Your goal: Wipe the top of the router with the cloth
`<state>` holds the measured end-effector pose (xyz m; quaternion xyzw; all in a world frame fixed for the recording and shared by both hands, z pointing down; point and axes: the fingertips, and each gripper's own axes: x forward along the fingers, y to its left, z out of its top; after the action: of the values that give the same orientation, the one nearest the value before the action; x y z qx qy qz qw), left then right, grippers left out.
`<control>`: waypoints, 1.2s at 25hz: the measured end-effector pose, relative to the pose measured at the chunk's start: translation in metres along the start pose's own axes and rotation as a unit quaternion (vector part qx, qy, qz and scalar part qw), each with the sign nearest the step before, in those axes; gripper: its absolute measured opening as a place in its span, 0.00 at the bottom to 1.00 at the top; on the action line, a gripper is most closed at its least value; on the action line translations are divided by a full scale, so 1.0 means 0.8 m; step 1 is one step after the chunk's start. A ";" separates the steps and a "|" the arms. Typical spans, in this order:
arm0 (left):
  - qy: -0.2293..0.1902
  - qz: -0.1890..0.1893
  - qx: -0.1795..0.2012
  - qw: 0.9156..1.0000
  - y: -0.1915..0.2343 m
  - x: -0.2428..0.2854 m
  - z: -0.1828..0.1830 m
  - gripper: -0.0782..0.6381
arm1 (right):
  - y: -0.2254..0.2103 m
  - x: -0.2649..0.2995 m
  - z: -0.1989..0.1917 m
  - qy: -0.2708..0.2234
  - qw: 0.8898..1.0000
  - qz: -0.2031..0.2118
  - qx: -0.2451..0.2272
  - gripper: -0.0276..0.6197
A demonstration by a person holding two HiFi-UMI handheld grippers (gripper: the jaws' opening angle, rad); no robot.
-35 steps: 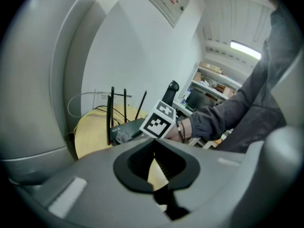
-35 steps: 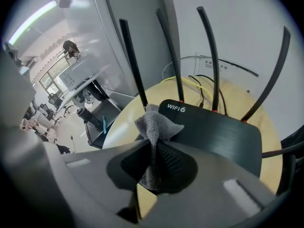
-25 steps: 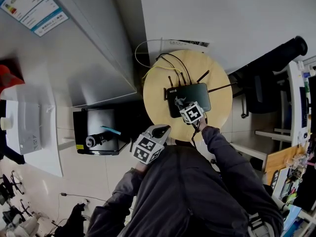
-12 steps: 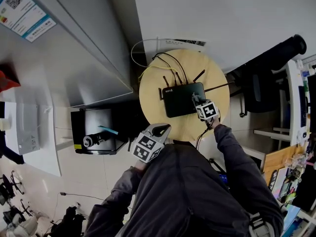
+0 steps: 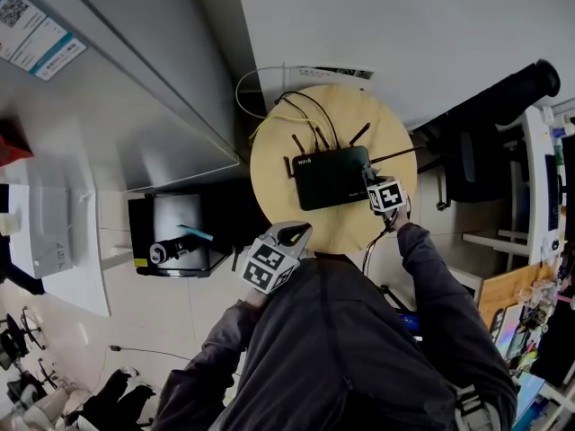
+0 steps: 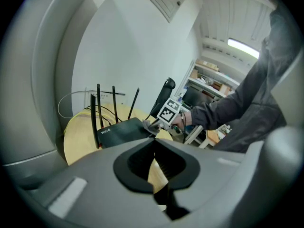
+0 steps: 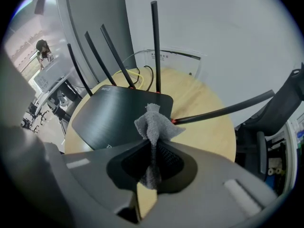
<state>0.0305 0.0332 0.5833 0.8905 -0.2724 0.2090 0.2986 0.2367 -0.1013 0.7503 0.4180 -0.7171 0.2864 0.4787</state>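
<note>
A black router (image 5: 331, 177) with several thin antennas lies on a round wooden table (image 5: 280, 206). My right gripper (image 5: 372, 180) is at the router's right edge, shut on a small grey cloth (image 5: 367, 175). In the right gripper view the cloth (image 7: 153, 124) sticks out from between the jaws over the router (image 7: 116, 120), near its right corner. My left gripper (image 5: 289, 237) hangs shut and holds nothing, off the table's near edge. The left gripper view shows the router (image 6: 122, 128) and the right gripper (image 6: 151, 124) beyond the left gripper (image 6: 153, 158).
Yellow and black cables (image 5: 296, 110) trail off the table's back towards the wall. A black chair (image 5: 492, 115) stands to the right. A black box (image 5: 175, 239) sits on the floor at the left, beside a grey cabinet (image 5: 144, 97). One antenna (image 7: 223, 109) lies out to the right.
My right gripper has slid with the cloth from the router's front middle to its right edge. The left gripper has stayed where it was.
</note>
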 end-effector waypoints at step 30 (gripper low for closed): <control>-0.005 0.002 -0.004 1.000 0.015 -0.033 -0.016 0.11 | 0.244 0.015 0.028 -0.002 0.987 0.127 -0.100 0.09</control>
<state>0.0000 0.0430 0.5840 0.8898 -0.2765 0.2040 0.3002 0.0535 -0.0281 0.7508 0.2742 -0.7900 0.2711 0.4767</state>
